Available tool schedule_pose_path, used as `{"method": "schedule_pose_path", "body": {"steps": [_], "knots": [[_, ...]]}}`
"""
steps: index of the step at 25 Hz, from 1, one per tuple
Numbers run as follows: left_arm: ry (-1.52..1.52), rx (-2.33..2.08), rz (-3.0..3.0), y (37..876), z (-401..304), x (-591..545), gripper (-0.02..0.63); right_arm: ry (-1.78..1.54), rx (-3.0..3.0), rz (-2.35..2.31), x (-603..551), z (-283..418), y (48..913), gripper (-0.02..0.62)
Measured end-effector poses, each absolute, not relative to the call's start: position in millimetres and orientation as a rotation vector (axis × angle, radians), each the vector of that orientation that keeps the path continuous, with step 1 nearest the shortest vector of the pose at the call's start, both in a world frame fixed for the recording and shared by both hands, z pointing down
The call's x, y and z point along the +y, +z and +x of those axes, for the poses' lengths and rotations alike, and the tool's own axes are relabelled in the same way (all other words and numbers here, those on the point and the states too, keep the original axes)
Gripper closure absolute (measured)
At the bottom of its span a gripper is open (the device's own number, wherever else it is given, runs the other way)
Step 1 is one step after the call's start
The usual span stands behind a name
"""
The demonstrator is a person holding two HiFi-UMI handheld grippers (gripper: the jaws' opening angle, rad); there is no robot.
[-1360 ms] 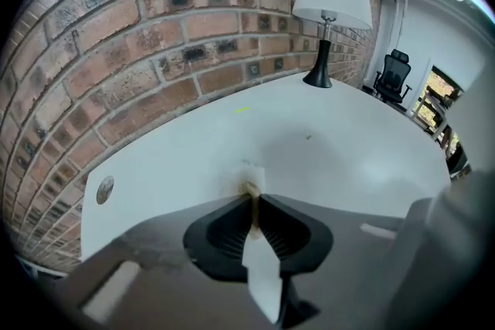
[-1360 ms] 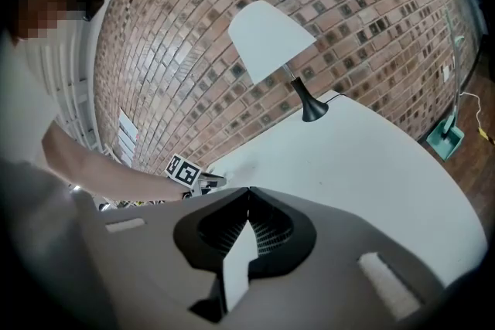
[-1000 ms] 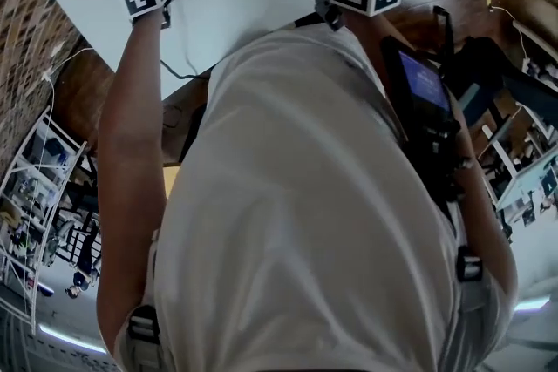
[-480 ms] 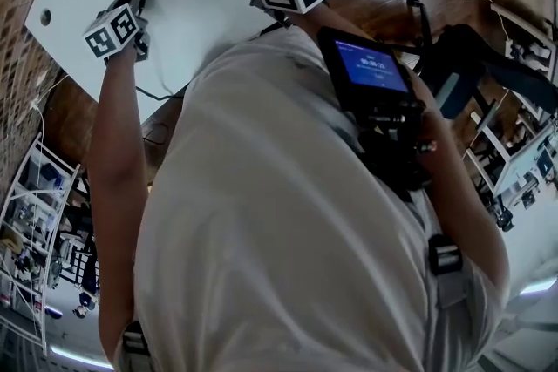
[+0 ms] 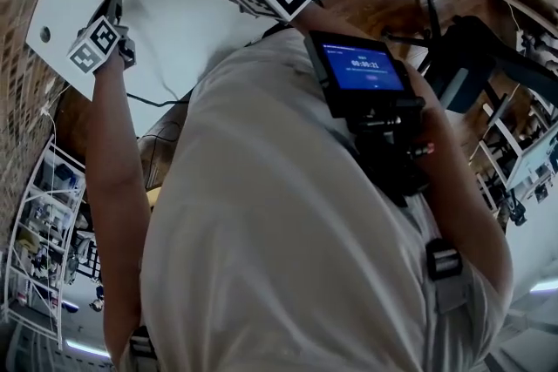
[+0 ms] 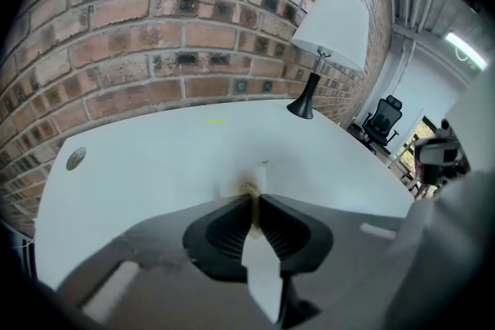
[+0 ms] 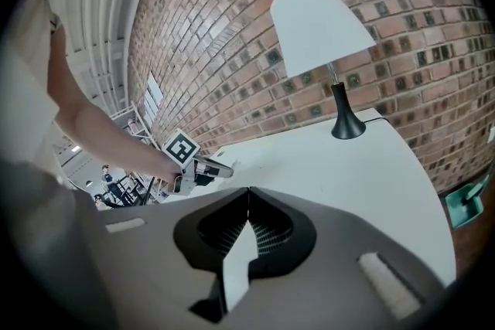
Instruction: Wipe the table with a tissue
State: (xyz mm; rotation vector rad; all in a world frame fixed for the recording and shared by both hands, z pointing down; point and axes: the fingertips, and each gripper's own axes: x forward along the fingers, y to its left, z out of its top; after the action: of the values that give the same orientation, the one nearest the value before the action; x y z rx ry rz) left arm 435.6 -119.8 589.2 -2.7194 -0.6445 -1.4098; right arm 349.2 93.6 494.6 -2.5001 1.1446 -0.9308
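Here, tissue in left gripper.

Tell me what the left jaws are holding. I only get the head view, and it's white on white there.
Observer: In the left gripper view the left gripper is shut on a thin white tissue with a brownish mark on it.
Operator: Check the right one too.
Observer: The right gripper has its jaws together with nothing between them.
Operator: Report anything standing ahead.
Observer: A lamp with a white shade stands at the far end of the table, by a brick wall.
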Motion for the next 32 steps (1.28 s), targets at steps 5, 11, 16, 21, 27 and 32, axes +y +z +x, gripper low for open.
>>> {"method": "schedule_pose_path", "body": {"steps": [5, 11, 16, 21, 27, 32], "knots": [[-1.512, -0.532, -2.661, 614, 423, -99, 0.561, -0.967, 1.107, -2.496, 148, 328, 510, 0.588], [-1.458, -0.491, -2.6, 609, 469, -112, 0.561, -0.946, 1.06, -2.504, 152, 345, 513, 0.588], [-1.431, -0.462, -2.569, 614, 494, -99, 0.561, -0.959, 1.028, -2.501, 169, 341, 514, 0.588], [-1.383, -0.351, -2.523, 616, 500, -82, 0.565, -0.967, 0.973, -2.506, 193, 334, 519, 0.588], [-1.361, -0.46, -2.427, 616, 492, -54, 0.566, -0.948, 0.946, -2.514, 211, 337, 519, 0.588], [-1.344, -0.543, -2.383, 618, 468, -19, 0.568, -0.936, 0.962, -2.512, 212, 334, 517, 0.588]]}}
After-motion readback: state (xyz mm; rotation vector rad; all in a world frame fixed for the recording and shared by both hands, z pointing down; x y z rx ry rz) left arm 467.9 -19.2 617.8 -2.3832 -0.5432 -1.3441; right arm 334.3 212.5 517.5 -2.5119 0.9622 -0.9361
